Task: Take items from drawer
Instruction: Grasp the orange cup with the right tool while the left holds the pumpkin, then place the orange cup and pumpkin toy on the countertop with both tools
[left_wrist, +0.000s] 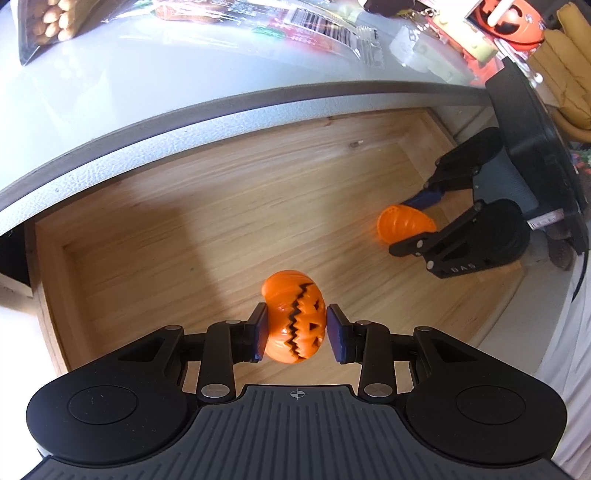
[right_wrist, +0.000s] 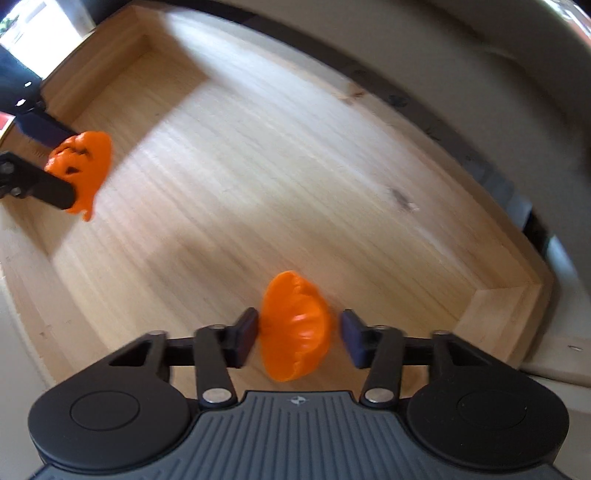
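Left gripper (left_wrist: 295, 328): pinching the orange plastic jack-o'-lantern pumpkin (left_wrist: 293, 319) between its blue pads, over the drawer's near edge
Right gripper (right_wrist: 297, 334): left pad touches the orange ribbed pumpkin half (right_wrist: 295, 326), right pad stands just off it, so nothing's clamped
Wooden drawer (left_wrist: 207, 206): pulled open, pumpkin half near its right edge
White counter (left_wrist: 147, 85): snack packets (left_wrist: 48, 22) lying at the far side

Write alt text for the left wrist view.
The left tool grips an orange jack-o'-lantern over an open wooden drawer. At right, the right tool straddles an orange pumpkin half.
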